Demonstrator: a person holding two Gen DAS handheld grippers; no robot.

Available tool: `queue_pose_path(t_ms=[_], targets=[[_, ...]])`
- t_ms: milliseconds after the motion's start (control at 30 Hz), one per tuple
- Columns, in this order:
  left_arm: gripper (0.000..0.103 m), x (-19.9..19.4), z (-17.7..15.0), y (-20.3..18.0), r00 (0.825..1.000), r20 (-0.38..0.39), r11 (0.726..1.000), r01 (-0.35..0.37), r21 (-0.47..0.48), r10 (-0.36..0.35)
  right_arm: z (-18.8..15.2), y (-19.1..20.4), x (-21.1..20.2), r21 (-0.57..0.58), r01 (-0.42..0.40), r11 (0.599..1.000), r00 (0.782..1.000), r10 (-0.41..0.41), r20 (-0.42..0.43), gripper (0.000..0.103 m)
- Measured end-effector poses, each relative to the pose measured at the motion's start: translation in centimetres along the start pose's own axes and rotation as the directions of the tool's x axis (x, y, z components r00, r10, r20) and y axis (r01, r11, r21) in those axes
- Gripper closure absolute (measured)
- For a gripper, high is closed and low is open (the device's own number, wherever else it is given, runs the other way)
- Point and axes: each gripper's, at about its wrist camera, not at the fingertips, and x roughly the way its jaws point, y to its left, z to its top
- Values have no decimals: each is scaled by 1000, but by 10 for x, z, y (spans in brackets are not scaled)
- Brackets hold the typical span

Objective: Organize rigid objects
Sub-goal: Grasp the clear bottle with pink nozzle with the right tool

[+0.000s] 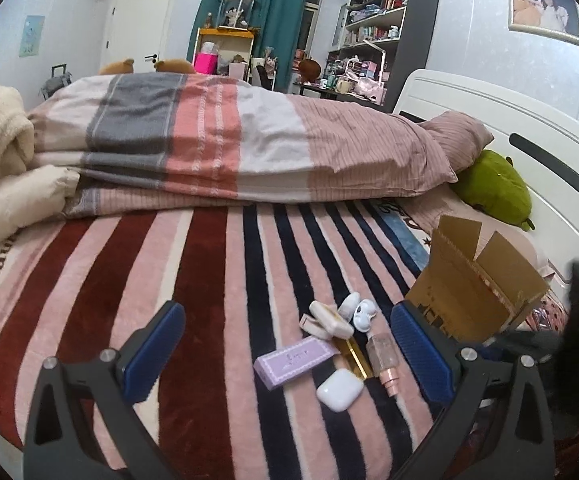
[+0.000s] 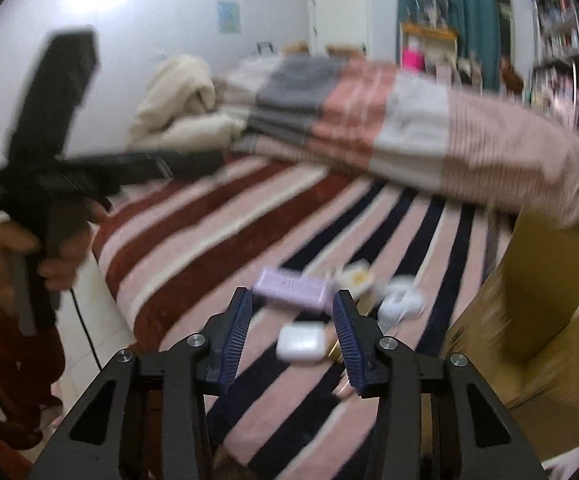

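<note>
Bed covered by a plush blanket striped dark red, pink, cream and navy; near its left edge part of a printed word reads "Bea…", the rest cut off. A striped grey-pink-white duvet lies folded behind it.

Small rigid items cluster on the blanket, near an open brown cardboard box with raised flaps:
- lilac rectangular carton, small writing on top, too fine to read
- white glossy earbud case, just in front of the carton
- gold-coloured flat bar, between carton and bottle
- clear bottle with rose-gold cap, lying on its side
- cream pill-shaped cases, stacked, touching
- white rounded earbud-like pieces

Left gripper: blue-padded fingers spread wide, nothing between the pads; it hangs above the cluster.

Right gripper: jaws at a narrow gap, pads not pressing anything; the white case shows in the gap beyond them. View blurred. A hand holds the other tool's handle at left.
</note>
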Motion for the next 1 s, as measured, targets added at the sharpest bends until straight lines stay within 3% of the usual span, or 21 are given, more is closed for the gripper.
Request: queue_pose_path(t_ms=[67,200,400,567,667,833,933,1000], targets=[[1,3,-8,5,1000,-2,1000,-16,10,16,-15,-9,22,55,63,996,997,-61,-51,70],[1,14,-22,12,998,-26,999,-52,15,53,-38,-25,55,122,214,969,973,-201,-112,70],[1,28,-36,16,998,-51,1000,-27,5,27,-48,-39,74,154,313,937,945,-291,-150,70],[1,35,-39,12,997,-70,999,-43,18,44,-43,-46,86,171,338,926,937,-312,-160,70],[1,37,-40,9,996,-55,997,-69,42,71,-45,-46,85,152,324,934,940,-300,-159,78],[1,34,-43,5,996,-14,992,-85,94,86,-57,-44,69,142,281,949,952,-258,-164,80],[1,40,-40,2,997,-58,995,-46,93,52,-53,-47,77,151,287,946,950,-261,-172,79],[1,42,-40,-1,997,-75,997,34,74,-28,-51,-47,83,137,301,944,945,-276,-173,79]])
